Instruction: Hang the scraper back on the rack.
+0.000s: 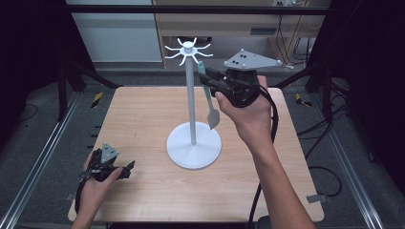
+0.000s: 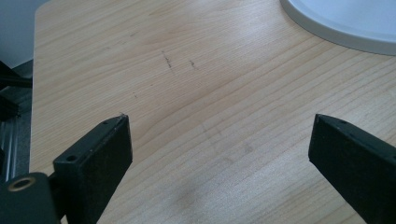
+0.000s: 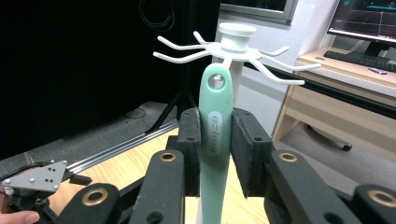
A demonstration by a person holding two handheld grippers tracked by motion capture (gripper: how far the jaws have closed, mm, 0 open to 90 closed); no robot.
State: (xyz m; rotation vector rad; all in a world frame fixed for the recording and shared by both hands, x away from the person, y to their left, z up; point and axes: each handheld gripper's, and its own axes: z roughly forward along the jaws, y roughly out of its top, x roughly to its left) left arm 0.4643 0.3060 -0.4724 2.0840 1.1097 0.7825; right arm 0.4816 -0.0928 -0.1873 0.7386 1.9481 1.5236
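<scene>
A white utensil stand (image 1: 191,100) rises from a round base (image 1: 193,147) in the middle of the wooden table (image 1: 143,119), with a ring of curved hooks (image 1: 188,49) at its top. My right gripper (image 1: 208,78) is shut on the handle of a mint-green spatula (image 1: 210,102), which hangs blade down just right of the pole. In the right gripper view the spatula handle (image 3: 216,121) is pinched between the pads (image 3: 190,140), its hole just below the hooks (image 3: 233,46). My left gripper (image 1: 128,169) rests open near the table's front left corner, nothing between its fingertips (image 2: 105,144).
Metal rails run along both sides of the table (image 1: 43,157). Beyond the far edge stands a desk with a monitor and keyboard (image 3: 359,56). The stand's base edge (image 2: 341,23) lies ahead of the left gripper.
</scene>
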